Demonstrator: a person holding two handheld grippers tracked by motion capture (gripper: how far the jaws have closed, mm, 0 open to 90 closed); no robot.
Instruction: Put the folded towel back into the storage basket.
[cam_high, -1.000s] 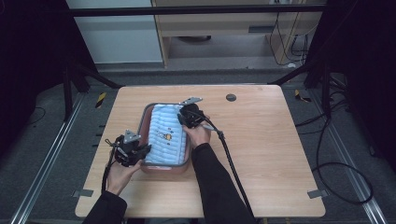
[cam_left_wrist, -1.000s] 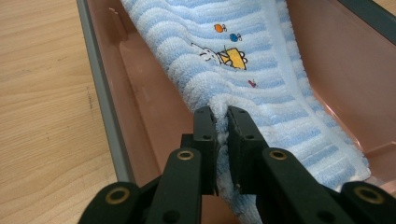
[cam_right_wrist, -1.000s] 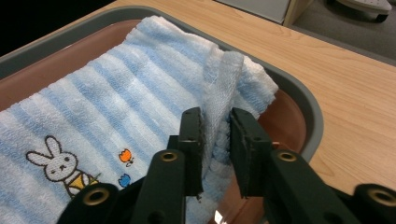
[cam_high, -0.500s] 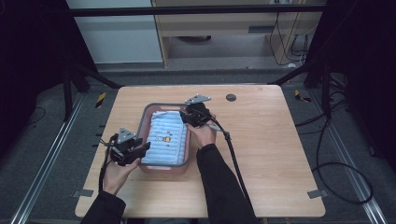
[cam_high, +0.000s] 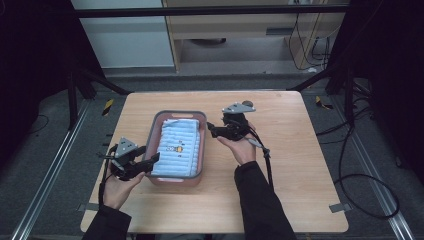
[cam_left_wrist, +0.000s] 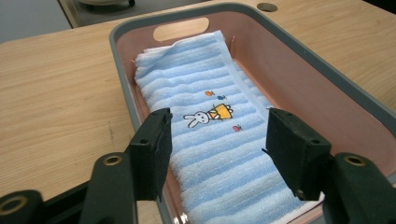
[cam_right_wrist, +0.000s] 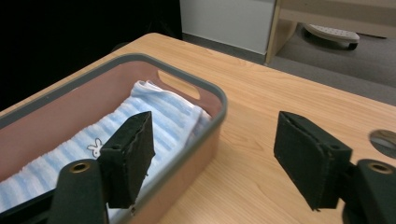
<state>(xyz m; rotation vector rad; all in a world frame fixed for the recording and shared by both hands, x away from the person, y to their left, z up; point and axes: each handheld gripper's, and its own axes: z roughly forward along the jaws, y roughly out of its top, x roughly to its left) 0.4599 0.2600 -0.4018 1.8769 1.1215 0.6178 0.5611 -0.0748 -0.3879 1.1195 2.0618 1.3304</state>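
A pink basket with a grey rim (cam_high: 180, 113) stands left of the table's middle. In it a folded light-blue striped towel (cam_high: 177, 145) with a small rabbit print lies flat. My left gripper (cam_high: 149, 160) is open at the basket's near left corner; in the left gripper view my left gripper (cam_left_wrist: 217, 135) stands a little above the towel (cam_left_wrist: 196, 79), with nothing in its jaws. My right gripper (cam_high: 212, 130) is open just outside the basket's right wall; in the right gripper view my right gripper (cam_right_wrist: 212, 149) straddles the rim (cam_right_wrist: 219, 100), the towel (cam_right_wrist: 159, 112) to its left.
Bare wooden table (cam_high: 300, 165) stretches to the right of the basket and in front of it. A small round grommet hole (cam_right_wrist: 385, 137) sits in the tabletop near the far edge. Black cables (cam_high: 260, 150) trail from the right gripper over the forearm.
My right gripper has drawn back to the right, from over the towel to outside the basket wall. The left gripper has shifted slightly left toward the basket's corner.
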